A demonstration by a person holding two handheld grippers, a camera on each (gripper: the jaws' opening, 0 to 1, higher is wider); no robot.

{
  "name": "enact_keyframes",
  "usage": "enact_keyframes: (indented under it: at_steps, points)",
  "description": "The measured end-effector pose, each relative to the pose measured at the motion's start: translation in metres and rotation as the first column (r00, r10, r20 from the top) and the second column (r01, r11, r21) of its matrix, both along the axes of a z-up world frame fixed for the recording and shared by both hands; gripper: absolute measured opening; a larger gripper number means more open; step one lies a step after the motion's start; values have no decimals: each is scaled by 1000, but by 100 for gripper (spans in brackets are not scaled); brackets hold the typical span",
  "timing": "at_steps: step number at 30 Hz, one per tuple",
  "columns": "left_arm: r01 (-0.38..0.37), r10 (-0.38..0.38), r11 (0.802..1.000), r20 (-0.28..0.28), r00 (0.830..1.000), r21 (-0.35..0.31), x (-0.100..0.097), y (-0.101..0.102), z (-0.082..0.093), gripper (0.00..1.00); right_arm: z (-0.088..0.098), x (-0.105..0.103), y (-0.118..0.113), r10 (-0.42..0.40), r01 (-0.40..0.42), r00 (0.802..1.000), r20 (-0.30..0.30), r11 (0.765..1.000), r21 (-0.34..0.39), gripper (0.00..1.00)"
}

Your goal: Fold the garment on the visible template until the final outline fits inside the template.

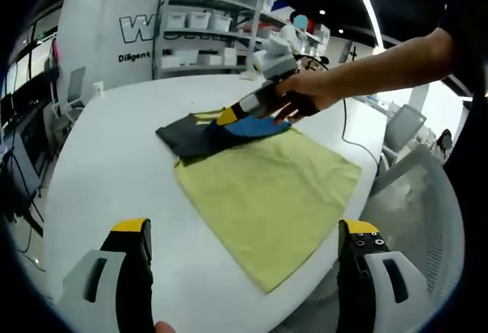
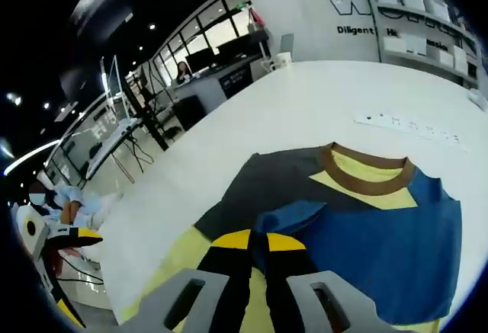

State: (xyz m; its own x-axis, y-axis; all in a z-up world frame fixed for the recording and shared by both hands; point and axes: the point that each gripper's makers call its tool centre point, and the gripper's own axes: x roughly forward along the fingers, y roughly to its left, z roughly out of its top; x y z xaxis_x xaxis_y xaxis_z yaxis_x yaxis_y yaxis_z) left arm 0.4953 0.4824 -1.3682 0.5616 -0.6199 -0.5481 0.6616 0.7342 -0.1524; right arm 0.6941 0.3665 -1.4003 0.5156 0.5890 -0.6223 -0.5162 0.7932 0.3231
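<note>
Garment lies partly on the yellow-green template, pinched by the closed right tool; left tool gapes empty.

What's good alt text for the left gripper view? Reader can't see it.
A person's hand holds the right gripper down on a partly folded dark grey, blue and yellow garment, which lies at the far edge of a yellow-green cloth template on a white table. The left gripper hangs in the foreground, fingers wide apart, touching nothing.

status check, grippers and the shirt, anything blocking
Left gripper open, clear of cloth. Right gripper shut on garment, over yellow-green template. Nothing in the way.
</note>
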Motion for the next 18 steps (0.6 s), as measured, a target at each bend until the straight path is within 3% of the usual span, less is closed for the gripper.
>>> enact_keyframes:
  at_steps: [18]
  points:
    - [-5, 5, 1000, -5, 1000, -4, 2, -1, -2, 98, -11, -7, 15, 77, -77, 997, -3, 997, -2, 2]
